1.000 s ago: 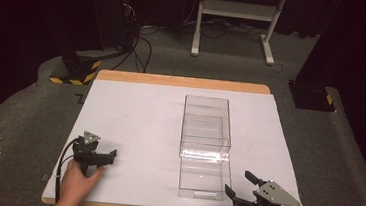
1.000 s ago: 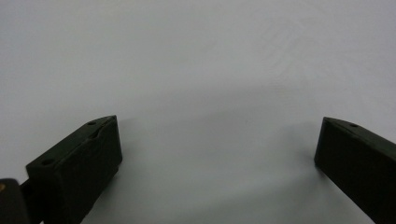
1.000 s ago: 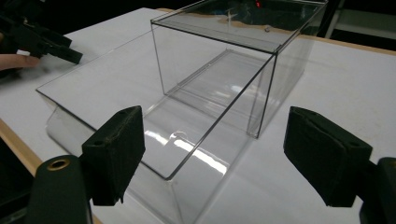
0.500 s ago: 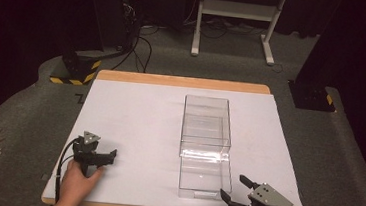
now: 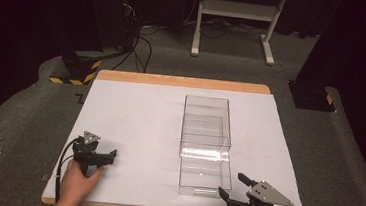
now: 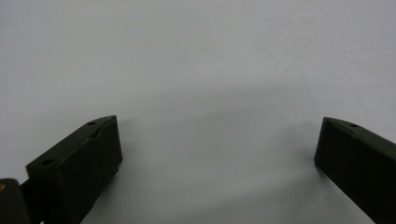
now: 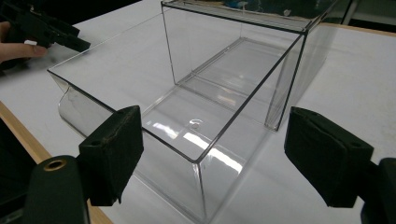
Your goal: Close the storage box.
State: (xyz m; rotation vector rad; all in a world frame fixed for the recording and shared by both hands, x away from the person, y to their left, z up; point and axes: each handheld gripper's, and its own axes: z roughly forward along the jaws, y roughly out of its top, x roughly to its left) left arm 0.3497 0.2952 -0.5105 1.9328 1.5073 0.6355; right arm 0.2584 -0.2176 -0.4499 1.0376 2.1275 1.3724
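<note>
Clear plastic drawer box [image 5: 205, 142] sits on the right half of the white-covered desk [image 5: 134, 119], its long side running away from the person. It is made of two parts: an outer sleeve [image 5: 207, 120] at the far end and an inner drawer [image 5: 205, 172] pulled partly out toward the near edge, with nothing inside it. In the right claw view the drawer [image 7: 154, 116] stands open at the top, its near corner pointing between the two black jaws, and the sleeve [image 7: 243, 51] rises behind it.

The right claw [image 5: 236, 185] is held at the near right corner of the desk, just beside the drawer's front corner but not touching it — its jaws are spread wide with nothing between them. Seen from its own camera, the right claw [image 7: 212, 149] has one jaw on each side of the drawer's corner, still short of the plastic.

The left claw [image 5: 108, 155] rests low on the near left part of the desk, well apart from the box, gripped by the person's left hand [image 5: 76, 184]. Its jaws are also spread — in its own view the left claw [image 6: 217, 140] frames bare white surface and holds nothing.
</note>
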